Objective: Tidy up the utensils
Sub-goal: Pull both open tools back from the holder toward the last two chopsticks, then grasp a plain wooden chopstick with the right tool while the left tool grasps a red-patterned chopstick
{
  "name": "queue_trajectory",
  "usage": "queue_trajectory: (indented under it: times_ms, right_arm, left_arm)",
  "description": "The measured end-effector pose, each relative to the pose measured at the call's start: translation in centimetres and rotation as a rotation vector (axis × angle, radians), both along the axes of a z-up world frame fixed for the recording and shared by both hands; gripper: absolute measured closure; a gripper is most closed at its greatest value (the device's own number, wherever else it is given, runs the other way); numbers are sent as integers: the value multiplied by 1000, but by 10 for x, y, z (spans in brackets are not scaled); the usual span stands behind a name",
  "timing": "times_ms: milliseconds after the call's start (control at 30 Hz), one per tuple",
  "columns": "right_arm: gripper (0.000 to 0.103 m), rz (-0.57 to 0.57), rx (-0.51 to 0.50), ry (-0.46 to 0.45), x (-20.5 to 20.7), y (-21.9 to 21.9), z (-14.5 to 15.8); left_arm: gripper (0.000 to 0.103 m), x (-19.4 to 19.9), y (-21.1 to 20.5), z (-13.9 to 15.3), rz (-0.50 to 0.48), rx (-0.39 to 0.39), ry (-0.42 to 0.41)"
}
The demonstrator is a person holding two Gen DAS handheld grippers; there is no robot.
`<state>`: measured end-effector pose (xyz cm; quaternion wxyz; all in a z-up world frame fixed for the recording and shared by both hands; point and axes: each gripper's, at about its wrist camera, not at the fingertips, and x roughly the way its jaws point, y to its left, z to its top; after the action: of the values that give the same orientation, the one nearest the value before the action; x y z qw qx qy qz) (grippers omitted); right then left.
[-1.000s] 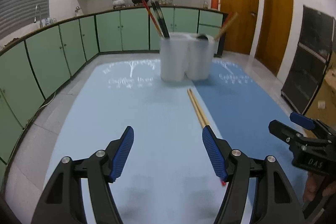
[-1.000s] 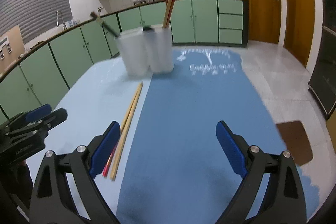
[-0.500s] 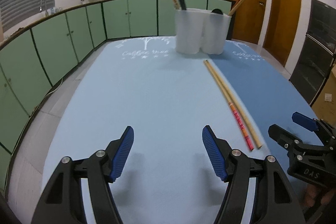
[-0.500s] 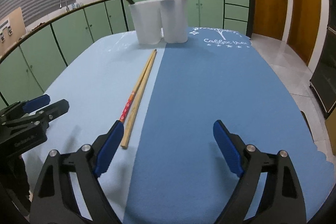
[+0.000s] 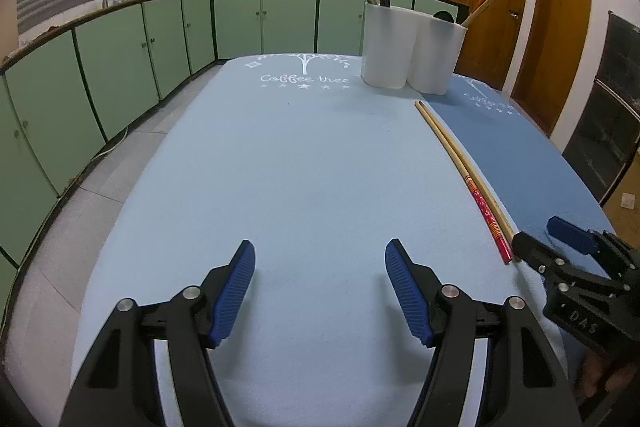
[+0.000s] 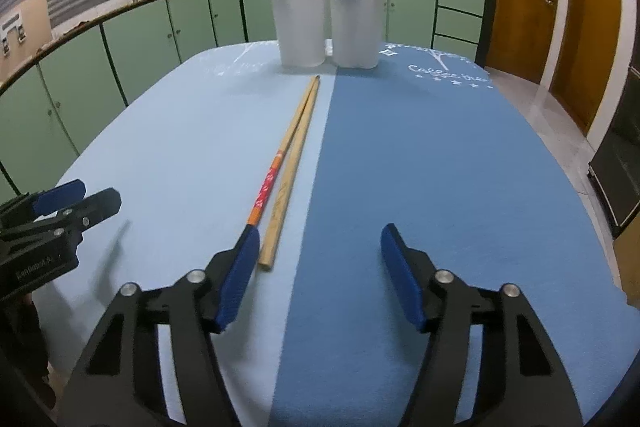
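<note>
Two chopsticks lie side by side on the table, one plain wood (image 6: pixel 294 163) and one with a red patterned end (image 6: pixel 267 187); they also show in the left wrist view (image 5: pixel 464 173). A white double utensil holder (image 6: pixel 328 25) stands at the far end with dark and red chopsticks in it; the holder also shows in the left wrist view (image 5: pixel 412 51). My left gripper (image 5: pixel 320 283) is open and empty over the light blue mat. My right gripper (image 6: pixel 320 267) is open and empty, its left finger (image 6: pixel 240 275) beside the chopsticks' near ends.
The table carries a light blue mat (image 5: pixel 280 167) and a darker blue mat (image 6: pixel 420 167) meeting along the chopsticks. Green kitchen cabinets (image 5: pixel 120 39) curve around the left and back. Wooden doors (image 5: pixel 492 3) stand at the right.
Both grippers have pulled back from the holder and lowered toward the table. The holder looks farther off and the chopsticks now show in full length. Both jaws stayed open.
</note>
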<state>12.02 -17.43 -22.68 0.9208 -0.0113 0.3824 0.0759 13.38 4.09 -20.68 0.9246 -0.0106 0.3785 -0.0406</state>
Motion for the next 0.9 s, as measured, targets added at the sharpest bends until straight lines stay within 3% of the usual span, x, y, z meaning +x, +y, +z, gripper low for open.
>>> queue_trajectory:
  times_ms: [267,333,467,667,900]
  right_arm:
    - [66,17,-38,-2,-2,9,-4]
    - [80,27,-38,-5,-2,10,-4]
    - [97,29,-10,-2,-1,7,-3]
    - [97,0,16,8,2,-8,0]
    - [97,-110,44,-2,8,-53,9]
  left_arm:
    - [37,-3,3,0,1,-19,-1]
    - [37,-3,1,0,-2,-25,-1]
    - [37,-4,-5,2,-17,-32,-3]
    - [37,-3,-27,4,-57,-46,-3]
    - [37,1,-58,0,-93,-74,9]
